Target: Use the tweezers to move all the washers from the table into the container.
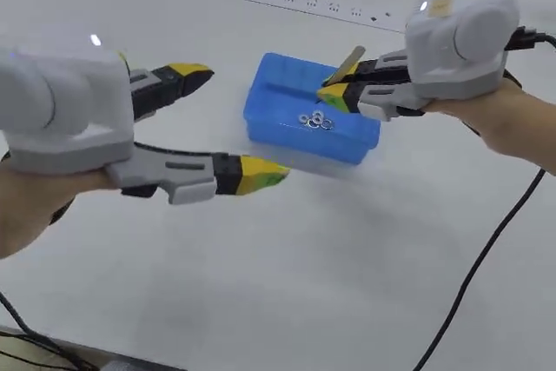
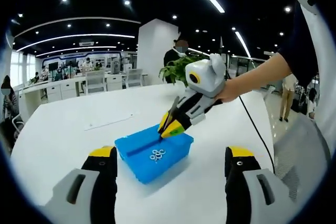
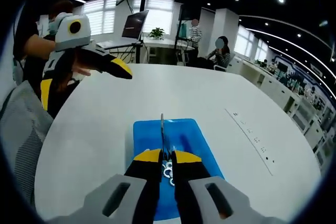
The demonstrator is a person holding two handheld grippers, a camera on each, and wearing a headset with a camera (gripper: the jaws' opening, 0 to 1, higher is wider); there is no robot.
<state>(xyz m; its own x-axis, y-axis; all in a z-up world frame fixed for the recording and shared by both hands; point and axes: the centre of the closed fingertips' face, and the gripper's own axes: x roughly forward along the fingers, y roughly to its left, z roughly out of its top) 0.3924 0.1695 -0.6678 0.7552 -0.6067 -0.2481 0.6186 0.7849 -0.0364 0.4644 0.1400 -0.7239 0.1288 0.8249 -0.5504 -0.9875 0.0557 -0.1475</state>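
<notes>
Washers (image 1: 315, 119), a small heap of thin metal rings, lie inside the blue container (image 1: 304, 141), near the middle of its floor. These are all the washers that I can make out.

The white surface (image 1: 304, 258) carries the container, with a power strip (image 1: 330, 6) well behind the container and a dark cable (image 1: 486, 258) to the right of it. The container is an open, shallow plastic box and it stands flat.

The left hand-held gripper (image 1: 246, 122) hovers just left of the container, with its jaws wide apart and nothing between them. The right hand-held gripper (image 1: 334, 93) hangs over the right back part of the container, its jaws pressed together on the tweezers (image 1: 350, 62). The tweezers point down into the container, and their tip is just beside the heap of washers. Whether the tip holds a ring I cannot tell, because it is too small to see.

My judgement about handling is this: each washer is very light, stiff and smooth, so it will slide easily and can slip out of the tips. I think it is best to pinch a ring across its band, one tip through the hole and one on the outer edge, with gentle and steady pressure. The tweezers are thin and probably springy, so the jaws should clamp them at the middle of the legs.
</notes>
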